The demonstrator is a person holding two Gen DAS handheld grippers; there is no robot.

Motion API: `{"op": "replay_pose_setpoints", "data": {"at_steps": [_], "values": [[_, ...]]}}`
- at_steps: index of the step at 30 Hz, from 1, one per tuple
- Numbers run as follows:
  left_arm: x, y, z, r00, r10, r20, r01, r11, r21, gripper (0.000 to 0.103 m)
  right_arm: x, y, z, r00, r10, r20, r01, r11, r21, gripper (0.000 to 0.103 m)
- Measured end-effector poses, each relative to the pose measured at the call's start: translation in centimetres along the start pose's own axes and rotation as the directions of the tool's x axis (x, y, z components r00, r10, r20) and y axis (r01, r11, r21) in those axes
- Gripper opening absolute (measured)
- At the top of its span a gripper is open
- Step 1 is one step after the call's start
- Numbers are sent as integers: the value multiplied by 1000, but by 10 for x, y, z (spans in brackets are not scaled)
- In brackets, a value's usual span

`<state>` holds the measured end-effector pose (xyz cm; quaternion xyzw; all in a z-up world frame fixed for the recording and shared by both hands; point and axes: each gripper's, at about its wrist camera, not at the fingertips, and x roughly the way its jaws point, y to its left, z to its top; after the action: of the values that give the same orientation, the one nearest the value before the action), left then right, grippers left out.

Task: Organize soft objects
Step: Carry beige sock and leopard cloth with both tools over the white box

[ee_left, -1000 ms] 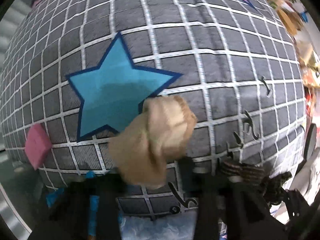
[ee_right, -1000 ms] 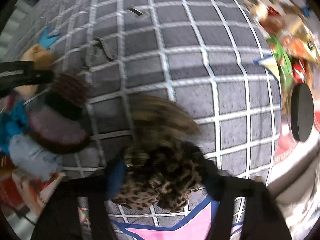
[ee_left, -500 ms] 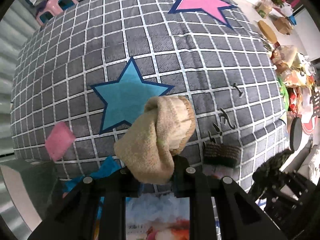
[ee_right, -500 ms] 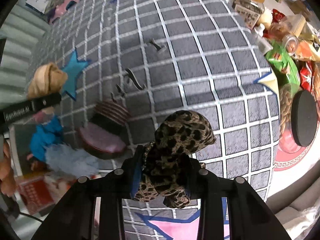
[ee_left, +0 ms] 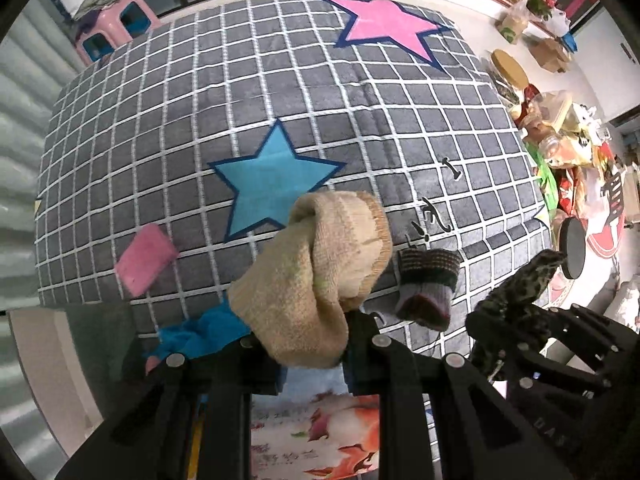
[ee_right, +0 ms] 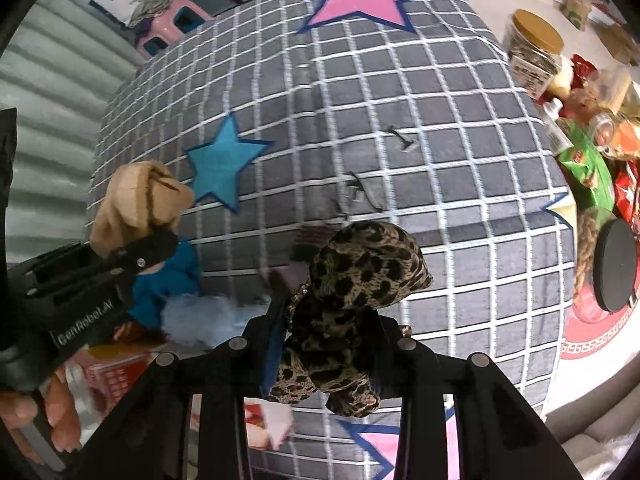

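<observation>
My left gripper (ee_left: 312,344) is shut on a beige knitted sock (ee_left: 320,276) and holds it well above the grey checked rug (ee_left: 280,92). It also shows at the left of the right wrist view (ee_right: 136,204). My right gripper (ee_right: 332,344) is shut on a leopard-print cloth (ee_right: 352,292); that cloth shows at the right of the left wrist view (ee_left: 520,284). A dark striped sock (ee_left: 428,284), a blue cloth (ee_left: 204,336) and a pink pad (ee_left: 146,260) lie on the rug's near part.
A light-blue fluffy item (ee_right: 196,316) and printed packaging (ee_left: 344,436) lie below the grippers. Snack packets and jars (ee_right: 588,128) crowd the floor to the right, with a black round lid (ee_right: 614,264). A pink stool (ee_left: 116,28) stands beyond the rug's far edge.
Both grippers have risen away from the rug with their cloths held; the rug looks smaller and farther, and more of the room shows around it.
</observation>
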<state>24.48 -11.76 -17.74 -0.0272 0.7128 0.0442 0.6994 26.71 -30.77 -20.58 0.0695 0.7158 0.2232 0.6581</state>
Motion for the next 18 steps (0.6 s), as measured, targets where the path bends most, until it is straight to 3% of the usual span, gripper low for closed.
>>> {"op": "replay_pose_setpoints", "data": {"at_steps": [18], "values": [[-49, 109, -46, 998, 11, 67, 1, 982, -186, 22, -2, 133, 9, 999, 52, -15, -54, 973, -224, 36]]}}
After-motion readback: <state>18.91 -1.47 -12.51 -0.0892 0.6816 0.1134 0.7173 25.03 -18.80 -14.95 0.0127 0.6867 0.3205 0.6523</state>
